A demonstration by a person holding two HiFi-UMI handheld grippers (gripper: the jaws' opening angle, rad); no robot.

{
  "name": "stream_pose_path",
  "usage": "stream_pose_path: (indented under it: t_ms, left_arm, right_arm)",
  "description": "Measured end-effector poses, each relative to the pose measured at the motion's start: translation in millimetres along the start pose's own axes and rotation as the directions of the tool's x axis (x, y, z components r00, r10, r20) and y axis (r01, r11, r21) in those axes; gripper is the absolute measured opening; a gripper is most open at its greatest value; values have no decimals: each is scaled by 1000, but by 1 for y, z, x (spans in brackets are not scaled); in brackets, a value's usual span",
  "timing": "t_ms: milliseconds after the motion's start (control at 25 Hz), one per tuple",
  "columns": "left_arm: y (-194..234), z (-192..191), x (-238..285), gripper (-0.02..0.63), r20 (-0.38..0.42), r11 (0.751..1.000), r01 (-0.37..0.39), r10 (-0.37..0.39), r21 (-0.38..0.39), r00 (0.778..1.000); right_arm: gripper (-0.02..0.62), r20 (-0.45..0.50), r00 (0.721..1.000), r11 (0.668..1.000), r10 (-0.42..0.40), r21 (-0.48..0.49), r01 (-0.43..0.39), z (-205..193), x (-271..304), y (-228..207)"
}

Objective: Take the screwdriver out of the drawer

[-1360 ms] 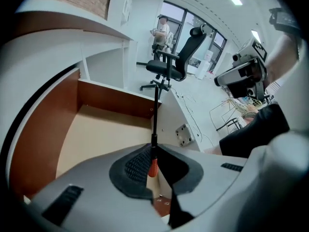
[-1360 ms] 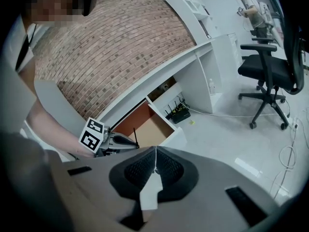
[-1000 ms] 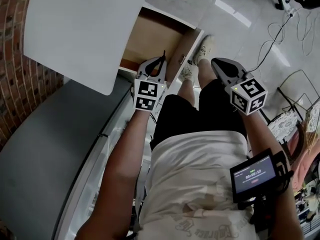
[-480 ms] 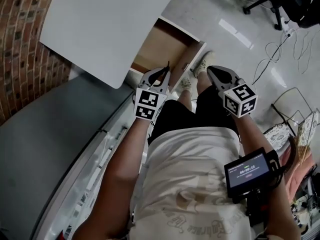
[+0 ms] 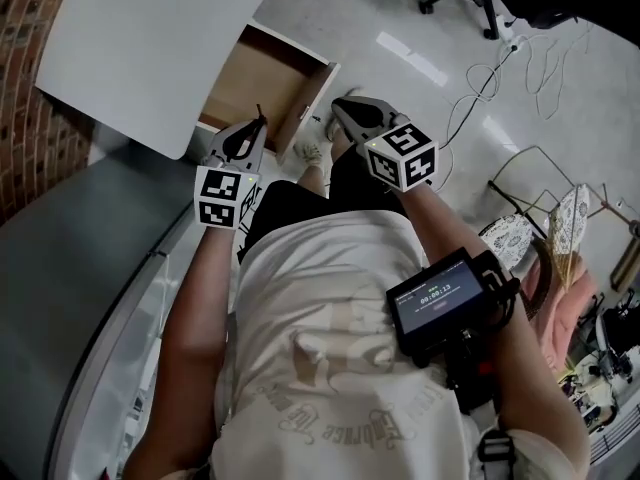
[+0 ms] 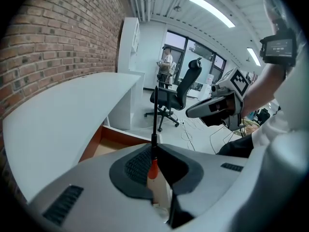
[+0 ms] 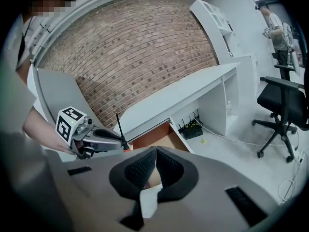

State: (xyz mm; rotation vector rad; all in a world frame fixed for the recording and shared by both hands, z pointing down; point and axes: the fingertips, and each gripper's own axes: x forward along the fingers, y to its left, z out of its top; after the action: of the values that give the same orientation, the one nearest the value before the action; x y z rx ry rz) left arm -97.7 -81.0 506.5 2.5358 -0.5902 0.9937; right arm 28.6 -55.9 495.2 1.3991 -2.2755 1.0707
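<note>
The left hand-held gripper [image 6: 154, 151] is clamped on the screwdriver [image 6: 153, 169]. The orange handle end sits between the pads and the thin black shaft stands up past the tips. From the head view, the screwdriver is out of the drawer [image 5: 255, 76], held in the air over the drawer's near corner. The right hand-held gripper [image 7: 155, 151] has its jaws pressed together with nothing between them. It hangs just right of the drawer's front board, apart from the left one.

The drawer is pulled out, its bare wooden bottom in view. The white surface [image 5: 140, 48] juts out above the drawer's inner part, and its rounded corner lies close to the left hand-held gripper's left side. A brick wall [image 5: 30, 8] lies beyond the surface. Right of the drawer's front board the floor [image 5: 420, 28] is open. Further right are loose cables [image 5: 520, 58], and an office chair [image 6: 174, 95] stands well away from the drawer. The person's legs and a shoe [image 5: 310, 153] lie below the grippers.

Compared with a second ago, the grip on the screwdriver is unchanged, with the shaft poking past the tips as before. Both grippers have come up a little. In the head view the drawer now looks smaller and sits further left, and more floor shows on the right. The right hand-held gripper, then over the person's leg, is now nearer the drawer's front board.
</note>
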Motion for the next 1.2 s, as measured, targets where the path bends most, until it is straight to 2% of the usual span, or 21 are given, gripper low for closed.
stream_pose_path:
  t_ms: [360, 600, 800, 1200]
  left_arm:
    - [-6, 23, -29, 48, 40, 1000, 11, -12, 14, 999]
    - [-5, 36, -50, 48, 80, 999, 11, -9, -30, 997]
    - [-5, 53, -62, 48, 119, 1000, 17, -14, -22, 993]
    - [12, 92, -95, 48, 207, 1000, 11, -6, -23, 978]
  right_arm:
    - [23, 37, 999, 1000, 4, -21, -3, 26, -9, 25]
    - [23, 54, 999, 1000, 7, -27, -5, 37, -13, 38]
    - [23, 67, 998, 999, 11, -34, -9, 48, -19, 46]
    - [23, 102, 994, 994, 48, -103, -38, 91, -19, 71]
